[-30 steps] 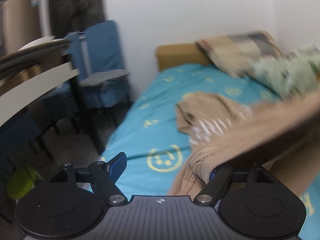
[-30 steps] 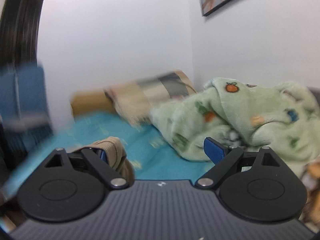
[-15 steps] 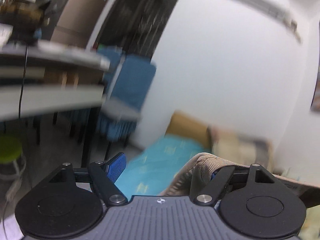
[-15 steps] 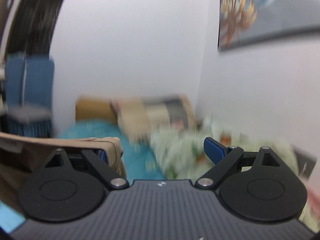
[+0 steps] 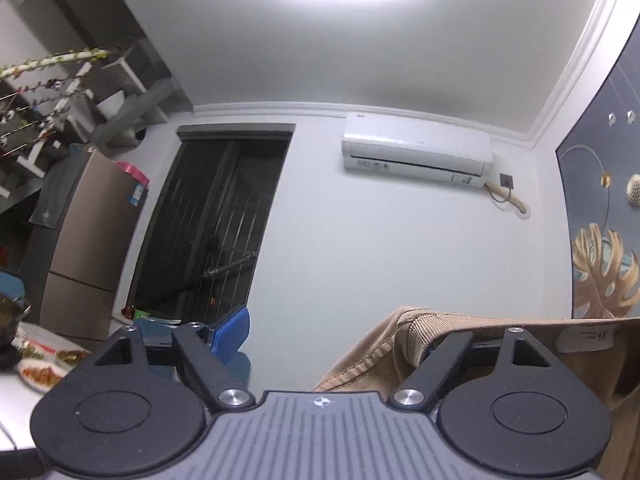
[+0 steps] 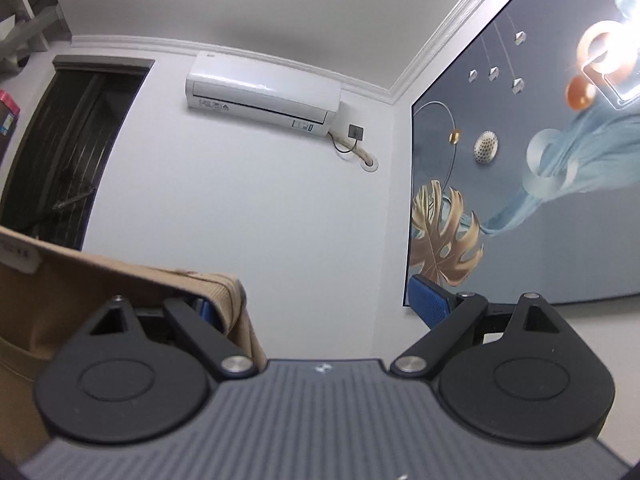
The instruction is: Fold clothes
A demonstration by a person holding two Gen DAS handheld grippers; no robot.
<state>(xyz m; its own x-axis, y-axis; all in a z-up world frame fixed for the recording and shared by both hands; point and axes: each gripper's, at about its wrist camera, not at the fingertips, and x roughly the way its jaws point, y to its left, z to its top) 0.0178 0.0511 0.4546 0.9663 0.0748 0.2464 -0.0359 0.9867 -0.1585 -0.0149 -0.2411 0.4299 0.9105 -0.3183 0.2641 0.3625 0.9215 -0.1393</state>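
A tan corduroy garment [image 5: 492, 344] hangs stretched between my two grippers, high in the air. In the left wrist view its ribbed hem is draped over the right finger of my left gripper [image 5: 332, 336], whose jaws stand wide apart. In the right wrist view the same garment [image 6: 80, 292] is hooked over the left finger of my right gripper [image 6: 316, 304], also wide apart. A white label [image 5: 584, 338] shows on the inside. Both cameras point up at the wall.
A white air conditioner [image 5: 416, 150] hangs on the far wall beside a dark barred door [image 5: 212, 224]. A blue-grey mural [image 6: 520, 184] covers the right wall. A fridge [image 5: 84, 248] and a table with food plates [image 5: 36, 372] stand at the left.
Both grippers have swung upward with the garment; the views went from the bed and blanket to the upper wall and ceiling. The garment stays hooked on the same fingers.
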